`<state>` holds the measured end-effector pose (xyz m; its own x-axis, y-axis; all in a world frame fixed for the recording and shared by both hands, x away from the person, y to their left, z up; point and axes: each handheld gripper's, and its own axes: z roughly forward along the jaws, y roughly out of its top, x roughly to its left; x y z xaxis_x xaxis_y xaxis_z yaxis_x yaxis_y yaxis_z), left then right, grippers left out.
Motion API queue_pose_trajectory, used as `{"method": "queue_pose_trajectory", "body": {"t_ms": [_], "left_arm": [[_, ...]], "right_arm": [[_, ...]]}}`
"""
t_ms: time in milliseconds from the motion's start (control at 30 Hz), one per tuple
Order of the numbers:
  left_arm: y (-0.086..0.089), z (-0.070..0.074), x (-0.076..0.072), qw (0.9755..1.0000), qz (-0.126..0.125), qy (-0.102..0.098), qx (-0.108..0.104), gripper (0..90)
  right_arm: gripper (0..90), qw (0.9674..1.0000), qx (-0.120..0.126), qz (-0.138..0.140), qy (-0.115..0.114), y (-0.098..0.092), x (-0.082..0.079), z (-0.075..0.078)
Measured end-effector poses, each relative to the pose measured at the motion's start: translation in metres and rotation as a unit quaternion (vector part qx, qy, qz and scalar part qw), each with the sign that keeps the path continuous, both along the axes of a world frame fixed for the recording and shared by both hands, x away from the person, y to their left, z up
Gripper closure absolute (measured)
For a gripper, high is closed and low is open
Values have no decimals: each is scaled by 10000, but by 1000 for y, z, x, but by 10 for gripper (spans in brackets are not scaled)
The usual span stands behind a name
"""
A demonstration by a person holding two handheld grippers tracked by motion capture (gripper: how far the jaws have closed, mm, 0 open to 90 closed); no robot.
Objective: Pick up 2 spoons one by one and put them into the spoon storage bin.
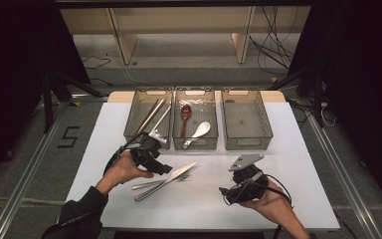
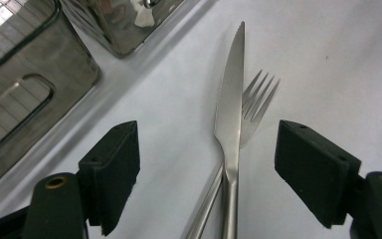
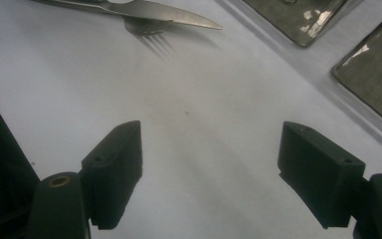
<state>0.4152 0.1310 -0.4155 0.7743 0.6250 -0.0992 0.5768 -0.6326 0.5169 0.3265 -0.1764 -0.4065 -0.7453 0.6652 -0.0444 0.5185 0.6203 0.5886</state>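
At the centre of the high view a knife (image 1: 166, 180) lies crossed over a fork (image 1: 159, 182) on the white surface (image 1: 298, 149), well clear of its edges; the left hand-held gripper (image 1: 161, 168) hangs just left of them, jaws wide, nothing held; in its own view both pieces lie between the jaws, untouched; lower right, the right hand-held gripper (image 1: 223, 191) gapes empty over bare surface; three bins (image 1: 246, 119) line the upper edge.

Person wearing dark long sleeve (image 1: 82, 211) on left arm. Black two-jaw left gripper (image 1: 165, 169) trailing black cable; matching right gripper (image 1: 222, 191) carrying grey three-cornered plate (image 1: 246, 161); brass-ringed screw holes showing beside block-shaped pads (image 2: 114, 169).
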Motion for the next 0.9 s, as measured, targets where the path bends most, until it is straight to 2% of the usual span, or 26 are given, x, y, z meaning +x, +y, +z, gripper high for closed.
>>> {"method": "queue_pose_trajectory", "body": {"t_ms": [100,533,900], "left_arm": [[1,-4,-3,10000,0,37,18,250],[-1,-16,-13,9989,-195,76,431,221],[-3,-23,-19,9957,-408,141,825,232]], "right_arm": [[264,10000,4,2,6,0,0,0],[264,10000,5,2,8,-1,0,0],[264,10000,18,8,23,-3,2,-2]]}}
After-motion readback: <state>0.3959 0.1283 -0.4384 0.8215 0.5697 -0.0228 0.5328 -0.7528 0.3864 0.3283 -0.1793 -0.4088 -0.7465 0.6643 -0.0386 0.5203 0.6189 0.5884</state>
